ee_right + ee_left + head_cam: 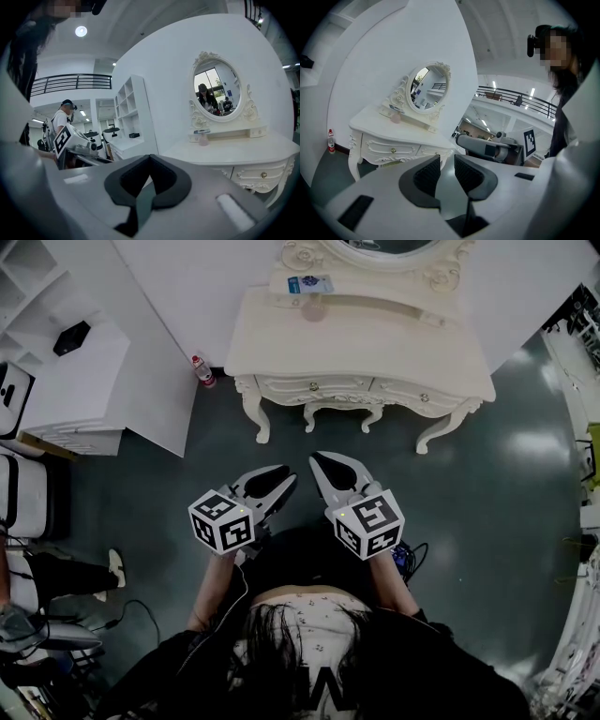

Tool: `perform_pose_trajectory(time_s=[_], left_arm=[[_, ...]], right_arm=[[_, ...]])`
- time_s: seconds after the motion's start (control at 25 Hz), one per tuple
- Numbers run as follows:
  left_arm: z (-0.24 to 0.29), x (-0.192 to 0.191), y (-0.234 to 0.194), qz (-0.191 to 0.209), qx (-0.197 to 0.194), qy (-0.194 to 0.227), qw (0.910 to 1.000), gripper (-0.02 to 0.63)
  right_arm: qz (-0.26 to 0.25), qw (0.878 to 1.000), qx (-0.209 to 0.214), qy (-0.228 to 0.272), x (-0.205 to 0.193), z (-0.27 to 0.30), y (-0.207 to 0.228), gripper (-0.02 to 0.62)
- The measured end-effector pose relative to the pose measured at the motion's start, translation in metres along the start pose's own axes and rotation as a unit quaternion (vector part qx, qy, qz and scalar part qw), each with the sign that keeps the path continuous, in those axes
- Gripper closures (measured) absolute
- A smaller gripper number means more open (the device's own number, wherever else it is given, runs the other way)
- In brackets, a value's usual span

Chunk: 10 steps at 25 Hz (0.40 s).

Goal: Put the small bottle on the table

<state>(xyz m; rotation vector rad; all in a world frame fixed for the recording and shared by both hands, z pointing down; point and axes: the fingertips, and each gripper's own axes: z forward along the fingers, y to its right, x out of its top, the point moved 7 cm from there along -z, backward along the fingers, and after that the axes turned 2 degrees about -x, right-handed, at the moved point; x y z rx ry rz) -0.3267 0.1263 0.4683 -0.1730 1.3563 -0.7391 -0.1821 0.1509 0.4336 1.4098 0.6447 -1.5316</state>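
A small bottle with a red cap (201, 370) stands on the dark floor against the white wall panel, left of the white dressing table (375, 343). In the left gripper view the bottle (331, 140) is far off at the left edge, beside the table (375, 125). My left gripper (286, 476) and right gripper (317, 460) are held side by side in front of me, short of the table and well apart from the bottle. Both are shut and hold nothing: left jaws (447, 159), right jaws (150, 158).
An oval mirror (218, 86) stands on the table, with a pinkish jar (312, 310) and a blue-white box (309, 284) on its shelf. A white shelving unit (66, 381) stands at left. Cables (131, 610) lie on the floor. Another person (61, 117) stands behind.
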Motion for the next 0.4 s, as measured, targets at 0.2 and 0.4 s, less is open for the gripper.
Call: perform_pose_trajectory(time_s=[0.2, 0.4], left_arm=[[0.0014, -0.0004, 0.003, 0.002, -0.004, -0.001, 1.0, 0.512], [0.0023, -0.0009, 0.0051, 0.002, -0.003, -0.001, 1.0, 0.512]], right_arm=[[-0.001, 1.0, -0.005, -0.001, -0.0004, -0.0038, 0.001, 0.586], [-0.001, 1.0, -0.008, -0.002, -0.0007, -0.0072, 0.0022, 0.584]])
